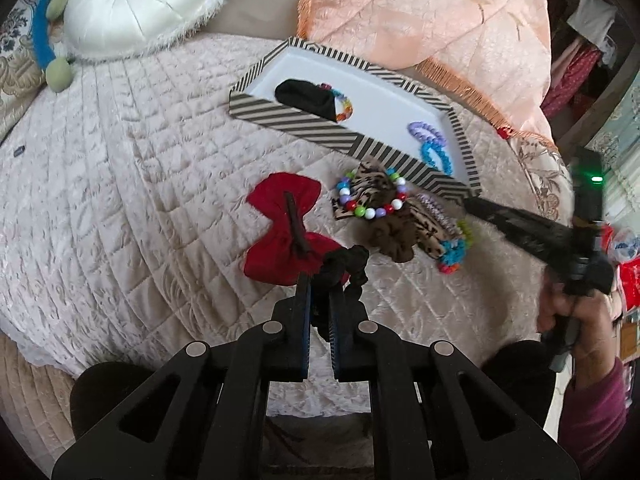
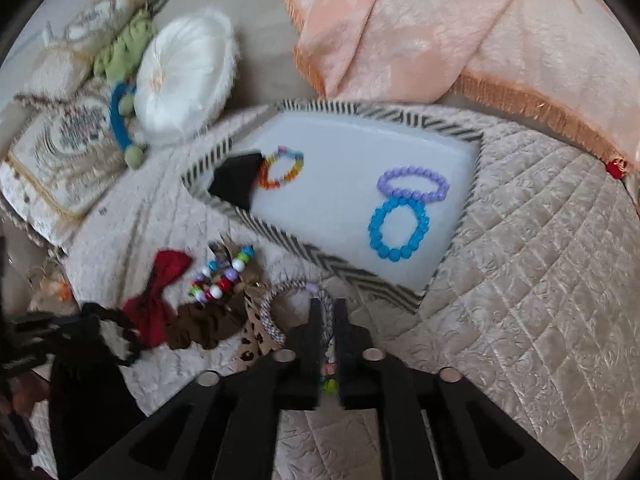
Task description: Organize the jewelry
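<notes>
The left gripper (image 1: 319,280) is clamped on a black scrunchie (image 1: 344,266), which bunches out past the fingertips just above the quilt (image 1: 120,184), touching the lower lobe of a red bow (image 1: 286,228). The right gripper (image 2: 329,308) has its fingers drawn close on a thin speckled cord bracelet (image 2: 276,320); the cord runs up between the fingers, and small beads show lower in the gap, though the view is blurred and the exact grip is hard to read.

Between the two grippers lies the loose pile: the bow, a bracelet of mixed colored beads (image 1: 372,204) resting on a brown animal-print scrunchie (image 1: 396,228), and a bright blue and green beaded piece (image 1: 454,250) at the pile's right end. The pile sits on the quilt just beside the near wall of a striped tray (image 1: 320,136).

Inside the tray, on its white floor, a black pouch (image 2: 236,180) lies at the left end with a rainbow bracelet (image 2: 282,168) touching it. Toward the right end a purple bracelet (image 2: 412,184) and a blue bracelet (image 2: 398,228) lie touching each other, the purple one farther back.

Beyond the tray a peach fringed blanket (image 2: 400,32) is heaped on the bed, and a round white cushion (image 2: 186,80) lies to the left, next to a blue ring toy (image 2: 118,120).
</notes>
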